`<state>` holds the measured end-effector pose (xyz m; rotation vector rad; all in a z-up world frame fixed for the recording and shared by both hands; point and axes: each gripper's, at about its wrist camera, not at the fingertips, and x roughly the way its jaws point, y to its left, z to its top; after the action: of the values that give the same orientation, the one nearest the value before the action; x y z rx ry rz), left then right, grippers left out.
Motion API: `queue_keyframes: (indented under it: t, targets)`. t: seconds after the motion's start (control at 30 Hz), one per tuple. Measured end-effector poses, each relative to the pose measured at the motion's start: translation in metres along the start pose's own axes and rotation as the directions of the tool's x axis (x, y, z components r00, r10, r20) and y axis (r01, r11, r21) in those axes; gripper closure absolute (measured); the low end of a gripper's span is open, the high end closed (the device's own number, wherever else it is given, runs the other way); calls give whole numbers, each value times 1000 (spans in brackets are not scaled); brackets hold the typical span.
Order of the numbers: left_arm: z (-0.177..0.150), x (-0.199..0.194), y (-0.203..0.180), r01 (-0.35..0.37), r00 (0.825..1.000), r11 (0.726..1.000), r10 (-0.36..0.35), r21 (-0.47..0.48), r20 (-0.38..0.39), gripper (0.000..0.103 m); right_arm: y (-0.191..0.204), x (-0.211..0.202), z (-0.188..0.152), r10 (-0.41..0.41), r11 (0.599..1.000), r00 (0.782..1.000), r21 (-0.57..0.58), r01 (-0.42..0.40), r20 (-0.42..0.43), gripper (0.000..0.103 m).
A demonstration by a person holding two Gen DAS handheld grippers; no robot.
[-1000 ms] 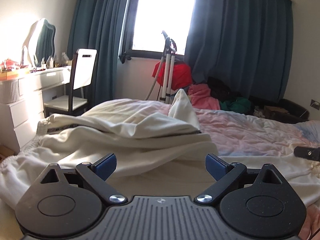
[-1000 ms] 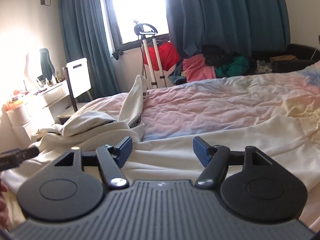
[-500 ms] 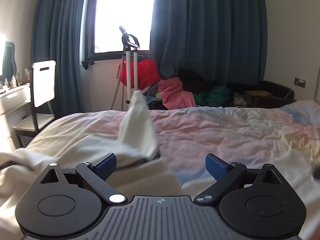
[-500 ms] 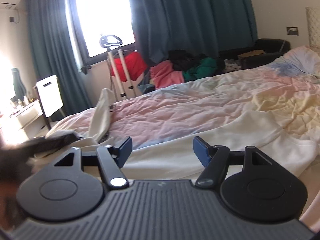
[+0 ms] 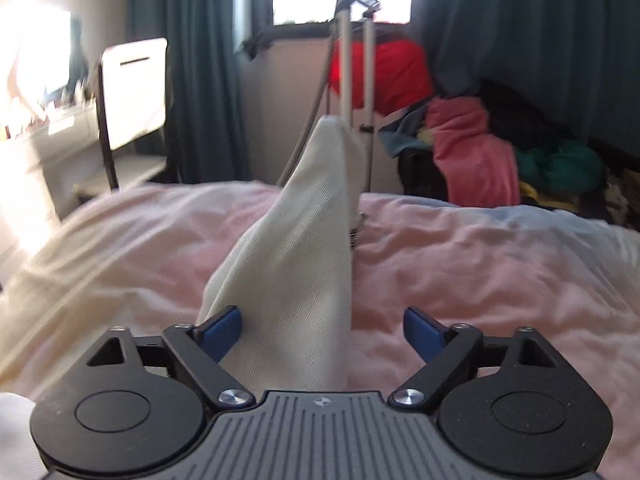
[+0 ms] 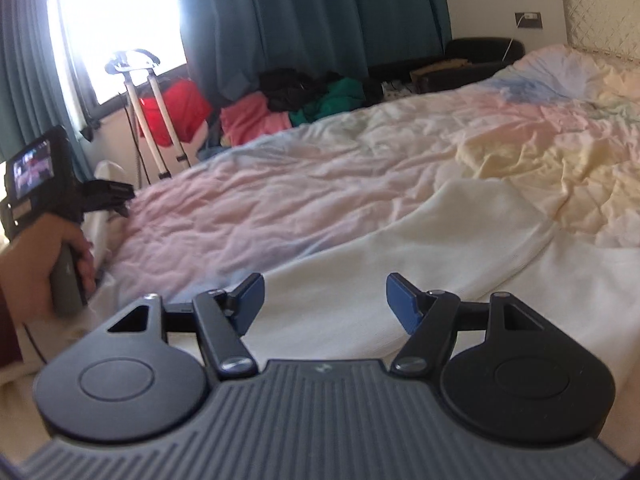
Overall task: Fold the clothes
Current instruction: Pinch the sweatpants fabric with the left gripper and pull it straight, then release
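Closing on the raised peak of the cream garment with the left gripper. Jaws narrowing, cloth standing between them; one pad against the fabric edge, the other clear of it, so no pinch yet.

Compared with one second ago:
- Seen then from the left wrist view as a low heap, with the peak well beyond the jaws. Now brought right up to that peak, with the heap out of frame and the pink bed cover on both sides.
- Held wider then; partly drawn in now.
- Turned toward the headboard end and lowered on the right side. Right gripper poised over the flat, spread part of the same garment, near its far edge. Jaws spread as before, with nothing between the pads.

Location of the work item: on the bed, one part lying flat along the near side, one corner standing upright toward the window end.

Consequence for the task, as a judgement: approach phase ending, grasp phase starting on the left. Probably a two-point pick-up to follow, peak in the left and flat edge in the right, before any fold. No fold made so far.

Caution: thin upright cloth, likely to slump or slip aside if only one pad makes contact.
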<state>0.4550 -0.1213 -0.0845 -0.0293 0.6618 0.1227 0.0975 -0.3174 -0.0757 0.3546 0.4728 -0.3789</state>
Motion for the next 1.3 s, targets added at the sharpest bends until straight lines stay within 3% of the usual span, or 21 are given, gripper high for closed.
queue_keyframes:
  t: [0.07, 0.1, 0.17, 0.23, 0.27, 0.4, 0.5, 0.57, 0.63, 0.7, 0.77, 0.83, 0.9, 1.07, 1.2, 1.3]
  targets:
    - [5, 13, 1, -36, 999, 999, 36, 1, 0, 24, -1, 7, -2, -4, 1000, 1000, 15, 4, -13, 33]
    - [7, 16, 2, -37, 999, 999, 37, 14, 0, 33, -2, 9, -2, -6, 1000, 1000, 18, 6, -17, 33]
    - [9, 16, 4, -22, 1000, 999, 22, 29, 12, 54, -2, 12, -3, -9, 1000, 1000, 24, 10, -24, 33]
    - [11, 9, 8, 25, 999, 999, -27, 31, 40, 89, -3, 9, -2, -8, 1000, 1000, 25, 9, -13, 33]
    - [14, 4, 8, 65, 997, 997, -66, 34, 46, 97, -3, 6, -1, -7, 1000, 1000, 25, 7, -5, 33]
    - [26, -37, -16, 197, 973, 966, -214, 165, 90, 98, -8, -7, 3, -7, 999, 1000, 46, 6, 27, 33]
    - [40, -82, -39, 320, 924, 914, -359, 251, 132, 98, -11, -14, 5, -15, 998, 999, 57, 13, 37, 33]
    - [51, -118, -55, 418, 867, 856, -476, 305, 148, 98, -11, -18, 7, -24, 998, 998, 55, 21, 51, 33]
    - [60, -150, -70, 506, 797, 780, -586, 367, 146, 98, -11, -22, 8, -30, 998, 997, 58, 26, 68, 33]
    - [64, -170, -86, 564, 743, 719, -656, 405, 131, 97, -11, -24, 9, -36, 998, 996, 58, 32, 81, 33]
    - [60, -175, -100, 590, 722, 696, -681, 410, 118, 94, -12, -24, 10, -42, 998, 995, 57, 37, 87, 33]
    - [47, -165, -111, 589, 730, 701, -675, 401, 109, 76, -12, -22, 9, -41, 998, 996, 59, 37, 77, 33]
    - [28, -148, -120, 569, 757, 727, -646, 385, 101, 62, -13, -21, 9, -43, 998, 996, 57, 38, 74, 33]
    - [-3, -113, -121, 537, 815, 773, -578, 338, 26, 53, -14, -13, 5, -39, 998, 997, 50, 36, 61, 33]
    - [-18, -121, -60, 527, 836, 811, -549, 256, 19, 38, -13, -6, 4, -22, 998, 999, 62, 20, 31, 33]
    - [-40, -155, 2, 504, 852, 832, -523, 231, 24, 31, -12, -5, 2, -5, 998, 1000, 61, 4, 24, 33]
